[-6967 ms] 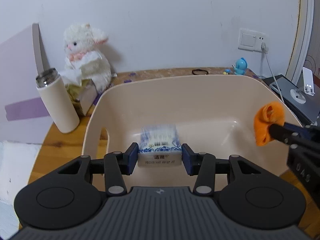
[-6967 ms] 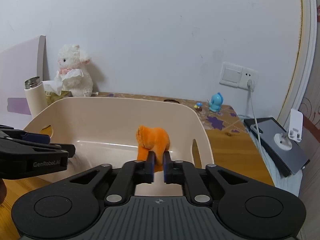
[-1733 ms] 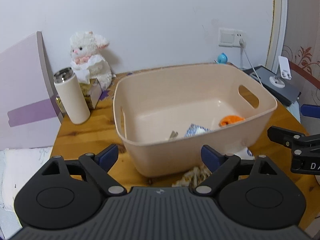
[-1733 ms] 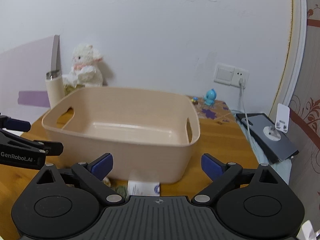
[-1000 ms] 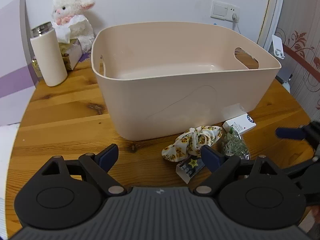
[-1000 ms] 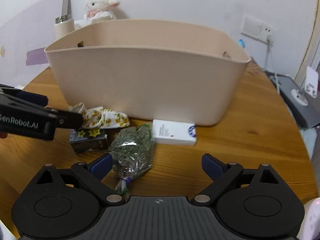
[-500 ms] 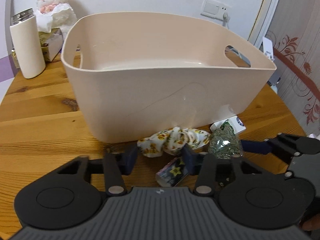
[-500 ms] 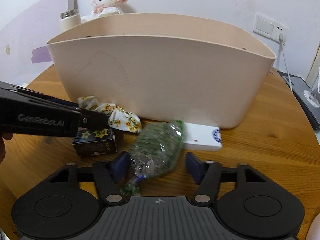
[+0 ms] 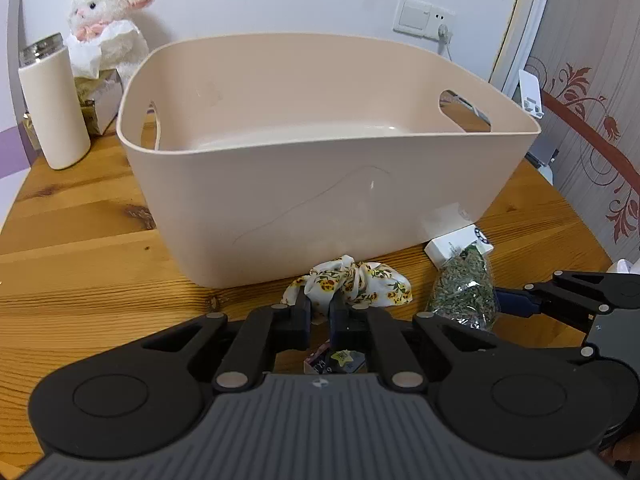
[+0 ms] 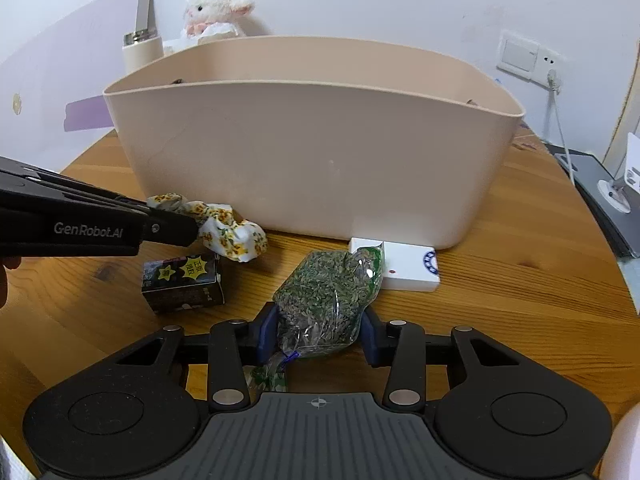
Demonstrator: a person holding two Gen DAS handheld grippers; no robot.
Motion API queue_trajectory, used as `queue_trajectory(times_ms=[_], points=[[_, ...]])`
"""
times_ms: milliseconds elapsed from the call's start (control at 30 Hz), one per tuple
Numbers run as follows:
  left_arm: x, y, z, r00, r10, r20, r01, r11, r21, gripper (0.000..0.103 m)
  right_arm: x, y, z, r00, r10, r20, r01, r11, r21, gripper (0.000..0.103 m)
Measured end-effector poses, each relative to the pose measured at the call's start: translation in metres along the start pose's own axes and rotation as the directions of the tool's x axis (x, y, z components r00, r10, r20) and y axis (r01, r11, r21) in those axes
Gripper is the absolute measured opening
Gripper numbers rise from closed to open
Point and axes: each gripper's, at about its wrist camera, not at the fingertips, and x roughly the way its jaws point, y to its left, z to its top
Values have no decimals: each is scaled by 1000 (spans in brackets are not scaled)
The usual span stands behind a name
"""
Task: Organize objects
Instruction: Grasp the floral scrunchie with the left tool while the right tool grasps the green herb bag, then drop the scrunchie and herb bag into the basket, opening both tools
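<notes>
A beige plastic bin (image 9: 320,184) stands on the wooden table (image 9: 80,248); it also shows in the right wrist view (image 10: 312,160). In front of it lie a floral scrunchie (image 9: 356,284), a clear bag of green herbs (image 9: 464,284), a white box (image 9: 448,242) and a small dark box with yellow stars (image 10: 184,282). My left gripper (image 9: 319,312) is shut on the scrunchie (image 10: 228,228). My right gripper (image 10: 318,336) is closed on the lower part of the herb bag (image 10: 328,292).
A white thermos (image 9: 54,100) and a plush lamb (image 9: 106,28) stand at the back left. A wall socket with a cable (image 9: 424,20) is behind the bin. A dark tablet with a white stand (image 10: 612,188) lies at the right edge.
Both grippers came down from over the bin to the items in front of it and closed: the left on the scrunchie, the right on the herb bag.
</notes>
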Motion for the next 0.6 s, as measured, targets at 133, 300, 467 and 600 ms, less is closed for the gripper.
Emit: queue_trajectory(times_ms=[133,300,467,600], points=[[-11,-4,-1,1000,6,15,-6,1000,11,9,-13,1,0,1000,-11,25,11,1000,-6,39],[-26,-7,-3,999,33,39,-34,999,22,9,-27,4,4,998,-25,62,26,1000,-17,39],[-44,-10,-6,997,44,70,-48,998,44,9,-46,3,7,993,-32,111,34,999,-19,39],[-60,-13,-8,993,56,107,-62,996,56,9,-65,2,10,986,-45,161,49,998,-25,39]])
